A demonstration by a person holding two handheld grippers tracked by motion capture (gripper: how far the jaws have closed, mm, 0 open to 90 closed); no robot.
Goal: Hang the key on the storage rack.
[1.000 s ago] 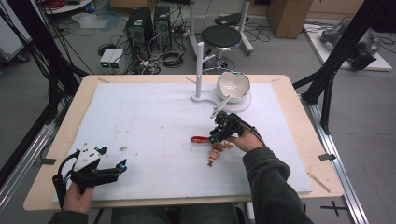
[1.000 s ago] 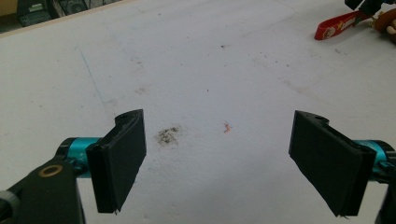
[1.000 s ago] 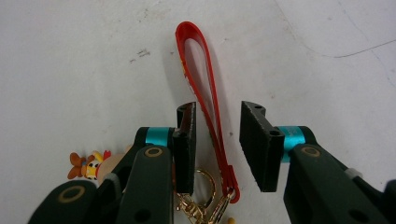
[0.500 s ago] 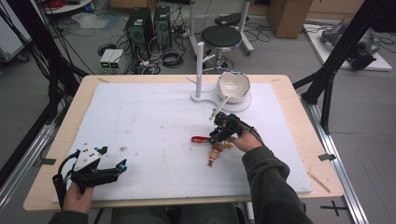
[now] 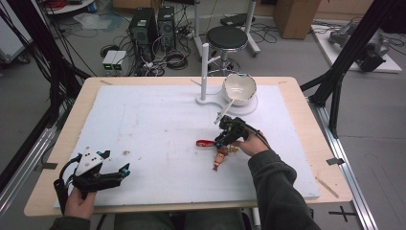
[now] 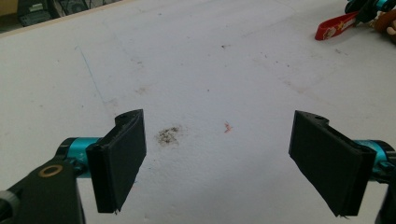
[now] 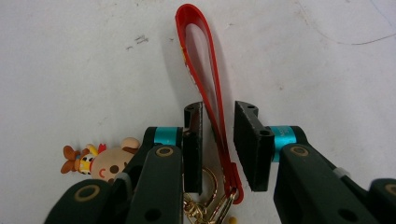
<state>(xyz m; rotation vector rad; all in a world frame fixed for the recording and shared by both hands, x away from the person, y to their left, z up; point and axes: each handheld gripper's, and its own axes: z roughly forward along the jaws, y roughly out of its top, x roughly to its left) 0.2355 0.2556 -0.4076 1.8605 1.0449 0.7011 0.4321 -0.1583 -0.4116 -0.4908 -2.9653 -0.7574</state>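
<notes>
A red strap (image 7: 205, 70) with a small cartoon figure charm (image 7: 105, 163) and a gold clasp (image 7: 205, 205) lies on the white mat (image 5: 153, 124) covering the worktop (image 5: 306, 110), a little right of the mat's middle and nearer the person's edge than the far edge. In the high view the strap's (image 5: 205, 143) loop end points toward the worktop's left edge, its long axis running roughly left to right, while the charm (image 5: 220, 157) trails off toward the near edge.

The right tongs (image 7: 217, 140) straddle the strap close to its clasp end — the jaws are narrowly parted, one on each side of the red band, with a small gap visible on the right side; whether the left jaw touches the band cannot be told. In the right gripper view the strap runs straight away from the jaws, loop end farthest. The right hand (image 5: 251, 143) holds these tongs (image 5: 224, 139) low over the mat.

The left tongs (image 6: 219, 163) are spread wide with nothing between them, over bare, slightly smudged mat near the worktop's near-left corner — well apart from the strap (image 6: 334, 29). The left hand (image 5: 79, 201) grips them (image 5: 125, 171) at the near edge.

By the far edge stand a white post stand (image 5: 205, 72) and a white bowl (image 5: 238, 88).
</notes>
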